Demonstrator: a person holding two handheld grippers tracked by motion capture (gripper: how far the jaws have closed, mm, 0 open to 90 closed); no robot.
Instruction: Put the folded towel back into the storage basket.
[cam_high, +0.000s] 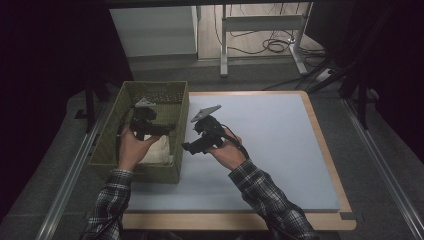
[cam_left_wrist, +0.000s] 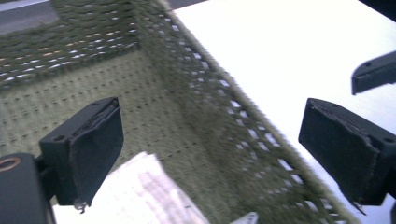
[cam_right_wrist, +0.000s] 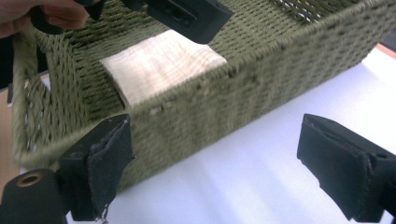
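Dark curtains and a grey floor surround a wooden table (cam_high: 327, 150) topped with a pale blue mat (cam_high: 270, 150), seen from above as a person in a plaid shirt works with 2 hand-held grippers. At the mat's left edge stands a green woven basket (cam_high: 112, 130), and inside it, at the end nearest the person, lies a folded cream cloth (cam_high: 156, 150), flat on the basket floor.

Over the basket hangs the left gripper (cam_high: 167, 128), its jaws pointing toward the basket's right wall; in its own view the 2 black pads (cam_left_wrist: 95, 144) stand wide apart with nothing between them, straddling that wall, the cloth (cam_left_wrist: 149, 191) below and clear of them. Its hand (cam_high: 131, 147) sits above the basket's near end.

Just beside the basket, over the mat, the right gripper (cam_high: 186, 146) points left toward the basket wall, held in the right hand (cam_high: 227, 150). Its own view looks along 2 widely parted pads (cam_right_wrist: 109, 158) at the basket's outer wall (cam_right_wrist: 224, 98), with the cloth (cam_right_wrist: 159, 63) visible over the rim and the left gripper's jaw (cam_right_wrist: 187, 14) above it. Nothing sits between these pads either, and they stand clear of the basket

Neither tool holds or touches the cloth
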